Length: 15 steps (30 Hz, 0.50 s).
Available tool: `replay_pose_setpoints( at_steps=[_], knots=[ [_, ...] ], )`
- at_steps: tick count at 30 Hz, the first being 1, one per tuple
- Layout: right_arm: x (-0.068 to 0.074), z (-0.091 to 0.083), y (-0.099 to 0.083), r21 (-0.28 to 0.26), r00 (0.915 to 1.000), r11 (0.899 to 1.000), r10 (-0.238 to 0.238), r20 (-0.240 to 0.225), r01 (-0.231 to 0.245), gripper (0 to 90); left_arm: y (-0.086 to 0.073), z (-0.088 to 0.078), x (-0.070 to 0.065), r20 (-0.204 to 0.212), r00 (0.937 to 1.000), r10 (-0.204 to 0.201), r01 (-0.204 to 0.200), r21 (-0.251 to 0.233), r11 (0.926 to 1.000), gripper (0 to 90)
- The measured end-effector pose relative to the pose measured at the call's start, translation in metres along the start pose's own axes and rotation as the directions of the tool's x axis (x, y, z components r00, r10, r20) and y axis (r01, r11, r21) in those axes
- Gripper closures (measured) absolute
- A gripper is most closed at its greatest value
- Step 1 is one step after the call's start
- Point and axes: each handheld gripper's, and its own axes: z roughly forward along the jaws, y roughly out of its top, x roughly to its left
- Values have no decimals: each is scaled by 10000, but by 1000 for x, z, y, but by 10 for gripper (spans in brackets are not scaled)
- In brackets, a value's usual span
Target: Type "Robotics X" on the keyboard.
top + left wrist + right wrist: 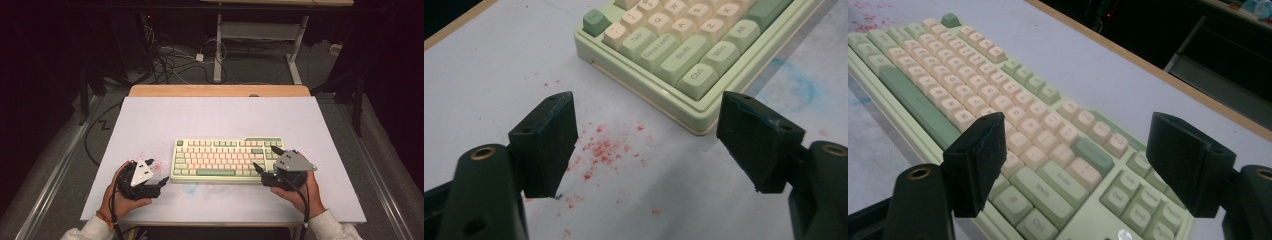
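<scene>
My left claw (161, 184) gapes wide and empty over the red-speckled table (150, 125), the keyboard (227, 160) just ahead of it; my right claw (264, 160), equally wide and empty, hovers over its other end, probably to lift both ends together.

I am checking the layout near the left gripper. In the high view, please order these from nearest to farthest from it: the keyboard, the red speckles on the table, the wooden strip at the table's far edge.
From the left gripper:
1. Red speckles, just beyond it, left of the keyboard.
2. Keyboard, to its right, mid-table.
3. Wooden strip, along the far edge.
</scene>
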Motion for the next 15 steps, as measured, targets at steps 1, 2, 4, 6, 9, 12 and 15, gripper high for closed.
replay_pose_setpoints(
  at_steps=[1, 2, 4, 6, 9, 12, 15],
  knots=[
    [0, -2, -3, 24, 10000, 10000, 15, 62, -15, 247, 1, -1, 0, 7, 10000, -59, 59, -57, 10000, 238],
    [0, -5, -6, 29, 9999, 10000, 10, 132, -10, 249, 2, -1, 0, 16, 9999, -115, 115, -45, 9999, 249],
    [0, -9, -12, 91, 9999, 9999, 83, 115, -84, 252, 4, 0, 1, -75, 10000, -9, 9, -8, 10000, 277],
    [1, -13, -17, 77, 9999, 10000, 58, 160, -60, 252, 6, 0, 1, -29, 10000, -55, 56, 143, 9999, 351],
    [1, -20, -22, 98, 9998, 9999, 64, 193, -66, 252, 10, -2, 2, 328, 9993, -175, 177, -60, 9998, 438],
    [1, -25, -25, 80, 9995, 9999, 118, 302, -120, 253, 16, -4, 4, 755, 9964, -380, 397, -214, 9990, 573],
    [1, -29, -30, 204, 9995, 9997, 119, 305, -126, 252, 24, -3, 3, 984, 9946, -336, 368, -312, 9988, 697]
  ],
)
